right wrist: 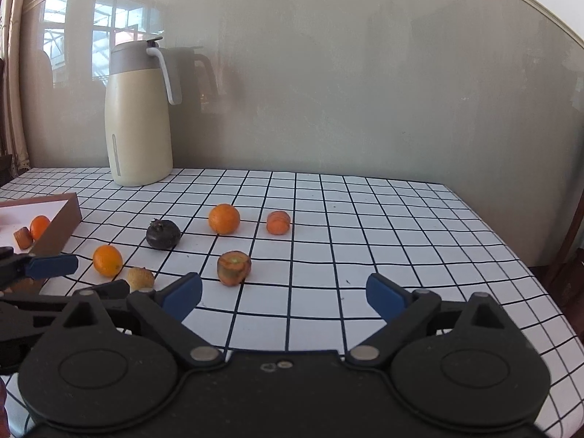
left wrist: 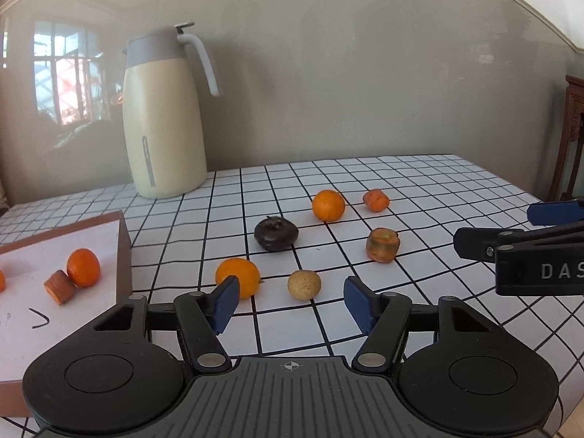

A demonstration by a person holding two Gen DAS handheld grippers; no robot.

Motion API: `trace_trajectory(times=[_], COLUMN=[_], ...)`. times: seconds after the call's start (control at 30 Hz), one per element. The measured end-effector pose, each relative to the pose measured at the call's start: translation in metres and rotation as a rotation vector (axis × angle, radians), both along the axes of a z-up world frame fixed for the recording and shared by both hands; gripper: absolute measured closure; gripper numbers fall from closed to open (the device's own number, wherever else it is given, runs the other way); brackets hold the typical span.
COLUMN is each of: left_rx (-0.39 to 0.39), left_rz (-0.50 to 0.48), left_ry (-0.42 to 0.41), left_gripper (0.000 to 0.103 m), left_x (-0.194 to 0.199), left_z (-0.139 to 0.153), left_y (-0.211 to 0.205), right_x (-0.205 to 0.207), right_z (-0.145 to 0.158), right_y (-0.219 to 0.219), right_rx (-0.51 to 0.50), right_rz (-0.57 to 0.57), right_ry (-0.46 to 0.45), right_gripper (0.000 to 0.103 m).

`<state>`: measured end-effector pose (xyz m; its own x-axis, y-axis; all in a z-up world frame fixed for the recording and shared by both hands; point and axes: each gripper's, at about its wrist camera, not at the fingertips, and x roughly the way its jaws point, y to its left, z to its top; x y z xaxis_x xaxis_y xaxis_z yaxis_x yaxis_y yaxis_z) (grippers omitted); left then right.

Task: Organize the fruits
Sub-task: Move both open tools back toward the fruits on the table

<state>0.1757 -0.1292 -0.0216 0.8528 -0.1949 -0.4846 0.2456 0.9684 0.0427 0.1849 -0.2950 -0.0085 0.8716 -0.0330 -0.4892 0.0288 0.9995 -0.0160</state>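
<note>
My left gripper (left wrist: 291, 301) is open and empty, just short of a near orange (left wrist: 237, 277) and a small tan fruit (left wrist: 304, 284). Beyond lie a dark purple fruit (left wrist: 276, 234), a far orange (left wrist: 328, 205), a carrot chunk (left wrist: 376, 200) and a greenish-orange chunk (left wrist: 383, 245). A brown-rimmed white tray (left wrist: 124, 255) at left holds an orange (left wrist: 83, 267) and a carrot piece (left wrist: 60, 286). My right gripper (right wrist: 284, 297) is open and empty over the cloth, the greenish-orange chunk (right wrist: 234, 263) ahead to its left. It shows at the right edge of the left wrist view (left wrist: 511, 230).
A cream thermos jug (left wrist: 163, 116) stands at the back left against the wall. The checked tablecloth (right wrist: 365, 237) ends at the table's right edge (right wrist: 511, 248). A wooden chair (left wrist: 573, 135) stands at the right beyond it.
</note>
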Motion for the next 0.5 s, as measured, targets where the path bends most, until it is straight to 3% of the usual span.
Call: trace_trajectory(times=[0.1, 0.17, 0.27, 0.33, 0.5], left_rx=[0.004, -0.001, -0.006, -0.026, -0.035], left_rz=[0.001, 0.005, 0.005, 0.0, 0.003], left_ry=[0.004, 0.012, 0.036, 0.06, 0.072], left_gripper=[0.039, 0.04, 0.049, 0.057, 0.059], left_x=[0.003, 0.006, 0.013, 0.019, 0.026], left_z=[-0.003, -0.006, -0.011, -0.015, -0.02], left_y=[-0.002, -0.004, -0.007, -0.007, -0.01], right_x=[0.009, 0.012, 0.018, 0.021, 0.026], right_z=[-0.004, -0.005, -0.007, -0.009, -0.016], right_y=[0.005, 0.008, 0.009, 0.01, 0.01], right_rx=[-0.007, -0.015, -0.001, 0.004, 0.012], right_rz=[0.028, 0.039, 0.053, 0.053, 0.05], right_ry=[0.005, -0.002, 0.01, 0.02, 0.034], right_gripper=[0.032, 0.033, 0.038, 0.039, 0.04])
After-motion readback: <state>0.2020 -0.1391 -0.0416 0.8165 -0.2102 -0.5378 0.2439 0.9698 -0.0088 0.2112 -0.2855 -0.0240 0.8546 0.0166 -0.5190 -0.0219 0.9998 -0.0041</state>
